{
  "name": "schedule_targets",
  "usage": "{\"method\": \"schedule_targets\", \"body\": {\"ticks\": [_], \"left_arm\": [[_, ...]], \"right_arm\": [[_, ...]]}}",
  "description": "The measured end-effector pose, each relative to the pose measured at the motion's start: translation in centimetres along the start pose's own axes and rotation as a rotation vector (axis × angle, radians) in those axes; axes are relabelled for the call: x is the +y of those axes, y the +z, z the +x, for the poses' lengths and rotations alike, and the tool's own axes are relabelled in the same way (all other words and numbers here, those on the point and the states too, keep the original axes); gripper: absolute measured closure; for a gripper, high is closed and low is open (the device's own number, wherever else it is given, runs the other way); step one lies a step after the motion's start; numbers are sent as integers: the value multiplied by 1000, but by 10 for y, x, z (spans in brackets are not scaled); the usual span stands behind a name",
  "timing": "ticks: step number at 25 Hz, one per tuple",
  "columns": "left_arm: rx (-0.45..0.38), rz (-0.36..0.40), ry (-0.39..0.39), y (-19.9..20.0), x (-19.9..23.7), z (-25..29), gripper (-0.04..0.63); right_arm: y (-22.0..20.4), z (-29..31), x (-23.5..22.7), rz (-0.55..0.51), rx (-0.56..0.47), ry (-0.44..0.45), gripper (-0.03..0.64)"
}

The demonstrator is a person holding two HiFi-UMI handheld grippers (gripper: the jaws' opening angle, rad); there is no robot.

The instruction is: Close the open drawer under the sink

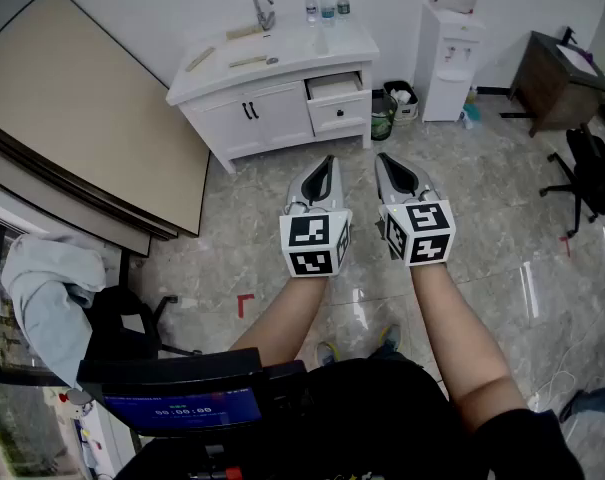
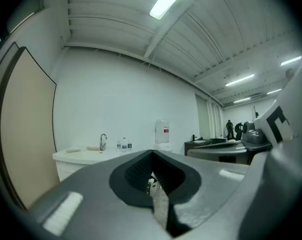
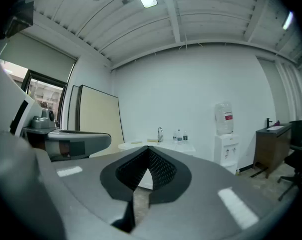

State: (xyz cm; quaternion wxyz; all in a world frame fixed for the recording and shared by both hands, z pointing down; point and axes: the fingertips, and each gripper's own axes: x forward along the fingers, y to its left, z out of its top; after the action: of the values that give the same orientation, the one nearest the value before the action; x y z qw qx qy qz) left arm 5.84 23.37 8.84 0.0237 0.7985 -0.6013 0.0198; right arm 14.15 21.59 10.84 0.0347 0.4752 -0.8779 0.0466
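The white sink cabinet (image 1: 272, 108) stands against the far wall, well ahead of both grippers. Its upper right drawer (image 1: 335, 85) is pulled out; the drawer below it and the two doors are closed. My left gripper (image 1: 327, 161) and right gripper (image 1: 383, 158) are held side by side above the floor, pointing at the cabinet. Both are shut with nothing between the jaws. In the left gripper view the jaws (image 2: 151, 154) meet at the tips and hide the drawer; the sink top (image 2: 86, 154) shows to the left. The right gripper (image 3: 148, 148) also covers the cabinet front.
A water dispenser (image 1: 447, 58) and a dark bin (image 1: 384, 115) stand right of the cabinet. A brown desk (image 1: 557, 78) and an office chair (image 1: 592, 173) are at the far right. A large board (image 1: 82, 118) leans at the left. Tiled floor (image 1: 282, 178) lies between me and the cabinet.
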Motion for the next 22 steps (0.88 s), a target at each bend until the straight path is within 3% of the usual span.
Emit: {"method": "schedule_targets", "body": {"ticks": [9, 17, 22], "left_arm": [[5, -8, 16, -7, -1, 27, 595], [7, -23, 65, -23, -11, 75, 595], [46, -26, 83, -48, 27, 113, 595]], "right_arm": [[-6, 15, -24, 3, -4, 6, 594], [-25, 44, -65, -7, 9, 65, 594], [-52, 105, -75, 25, 39, 72, 594]]}}
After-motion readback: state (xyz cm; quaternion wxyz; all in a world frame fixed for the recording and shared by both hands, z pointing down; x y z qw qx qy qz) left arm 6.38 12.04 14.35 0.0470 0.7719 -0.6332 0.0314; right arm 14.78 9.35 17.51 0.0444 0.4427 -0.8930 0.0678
